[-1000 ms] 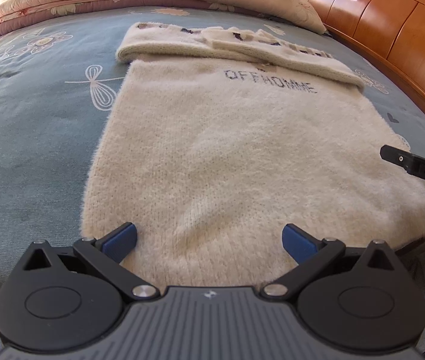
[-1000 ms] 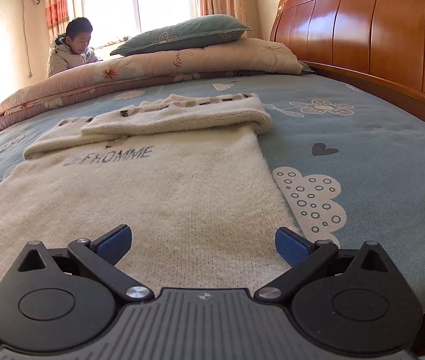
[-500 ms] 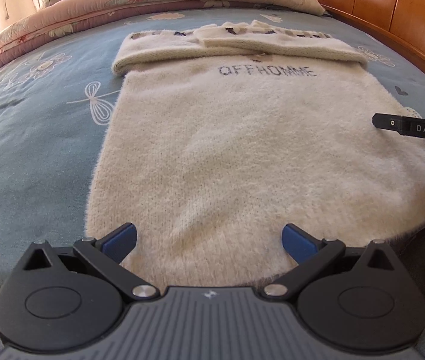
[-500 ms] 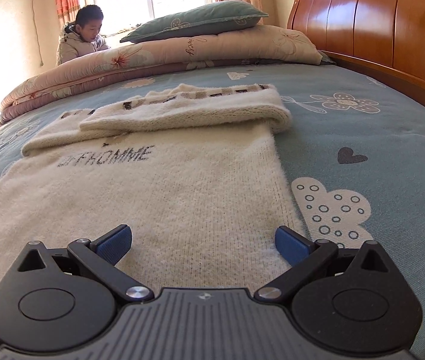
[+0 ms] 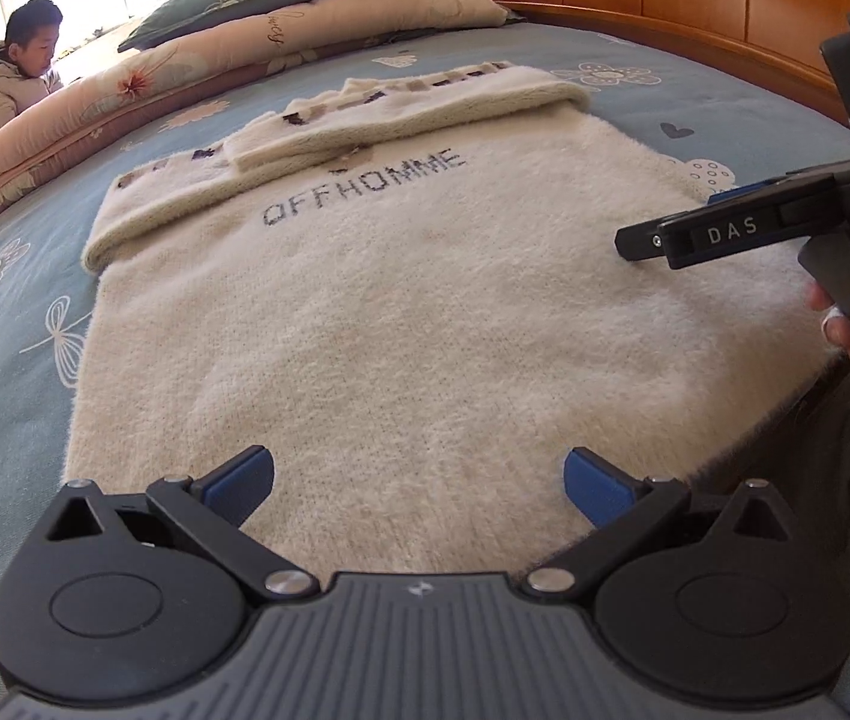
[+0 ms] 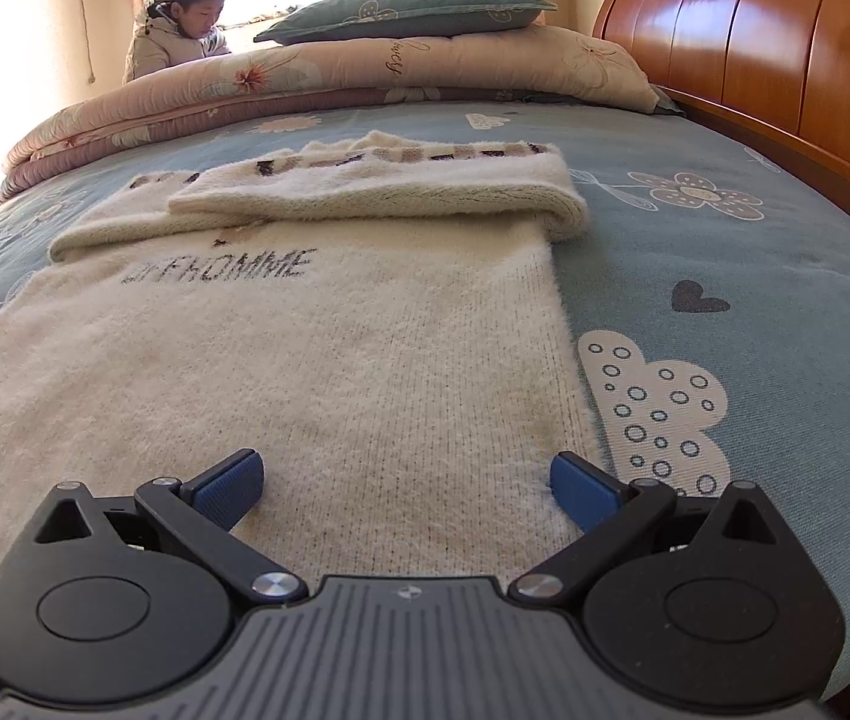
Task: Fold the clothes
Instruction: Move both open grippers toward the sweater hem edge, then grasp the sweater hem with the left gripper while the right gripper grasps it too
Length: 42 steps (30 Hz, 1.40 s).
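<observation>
A cream fuzzy sweater (image 5: 401, 312) lettered "OFFHOMME" lies flat on the bed, its two sleeves (image 5: 365, 114) folded across the top. It also fills the right wrist view (image 6: 281, 372), sleeves (image 6: 365, 192) at the far end. My left gripper (image 5: 419, 483) is open and empty over the sweater's near hem, left of centre. My right gripper (image 6: 404, 489) is open and empty over the hem's right corner; its body shows in the left wrist view (image 5: 784, 222), held by a hand just above the sweater's right side.
The bed has a blue patterned sheet (image 6: 724, 252). A rolled quilt (image 6: 329, 84) and green pillow (image 6: 413, 9) lie at the far end. A wooden headboard (image 6: 772, 48) runs along the right. A child (image 6: 185, 30) sits beyond the quilt.
Both grippers have moved lower and forward over the sweater's hem. The left view has swung up and right, so the right gripper looms larger. Both stay open.
</observation>
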Motion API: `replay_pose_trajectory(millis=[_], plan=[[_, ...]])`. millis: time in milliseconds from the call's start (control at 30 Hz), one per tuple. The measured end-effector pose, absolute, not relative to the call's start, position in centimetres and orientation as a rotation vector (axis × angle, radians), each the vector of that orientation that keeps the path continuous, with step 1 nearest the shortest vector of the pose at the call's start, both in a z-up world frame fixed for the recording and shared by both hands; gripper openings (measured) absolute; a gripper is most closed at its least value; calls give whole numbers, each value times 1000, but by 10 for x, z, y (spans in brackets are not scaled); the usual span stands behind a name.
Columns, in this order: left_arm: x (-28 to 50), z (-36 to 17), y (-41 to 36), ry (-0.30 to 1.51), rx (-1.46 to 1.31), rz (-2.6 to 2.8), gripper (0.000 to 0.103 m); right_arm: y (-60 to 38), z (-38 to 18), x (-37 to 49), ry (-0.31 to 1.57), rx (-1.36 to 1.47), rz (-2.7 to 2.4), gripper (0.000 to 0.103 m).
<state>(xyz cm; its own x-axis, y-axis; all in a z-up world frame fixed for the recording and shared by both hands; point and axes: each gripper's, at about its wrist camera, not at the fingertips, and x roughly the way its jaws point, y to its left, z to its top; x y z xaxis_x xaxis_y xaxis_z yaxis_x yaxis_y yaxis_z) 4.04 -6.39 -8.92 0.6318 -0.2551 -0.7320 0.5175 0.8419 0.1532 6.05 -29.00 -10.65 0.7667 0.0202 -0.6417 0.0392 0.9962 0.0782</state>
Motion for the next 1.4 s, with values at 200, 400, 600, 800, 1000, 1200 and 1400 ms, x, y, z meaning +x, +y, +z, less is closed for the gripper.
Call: replay_pose_trajectory(millis=[200,400,600,800,1000,1200,1400], plan=[[23,-94,-66,704,437,-495,102,-289,-104,56,716,90,-17,103],[2,-100,-79,565,645,-543,102,-290,-101,53,724,113,-22,103],[-14,-119,-95,446,878,-546,102,-287,-99,53,730,106,-32,103],[-18,-134,-103,373,1027,-526,102,-289,-94,49,714,150,-2,103],[-20,-144,-107,313,1135,-525,102,-291,-90,47,700,184,2,103],[-24,-136,-109,278,1176,-547,102,-293,-86,43,679,200,17,103],[-29,-125,-106,225,1167,-518,102,-291,-80,38,642,205,69,103]])
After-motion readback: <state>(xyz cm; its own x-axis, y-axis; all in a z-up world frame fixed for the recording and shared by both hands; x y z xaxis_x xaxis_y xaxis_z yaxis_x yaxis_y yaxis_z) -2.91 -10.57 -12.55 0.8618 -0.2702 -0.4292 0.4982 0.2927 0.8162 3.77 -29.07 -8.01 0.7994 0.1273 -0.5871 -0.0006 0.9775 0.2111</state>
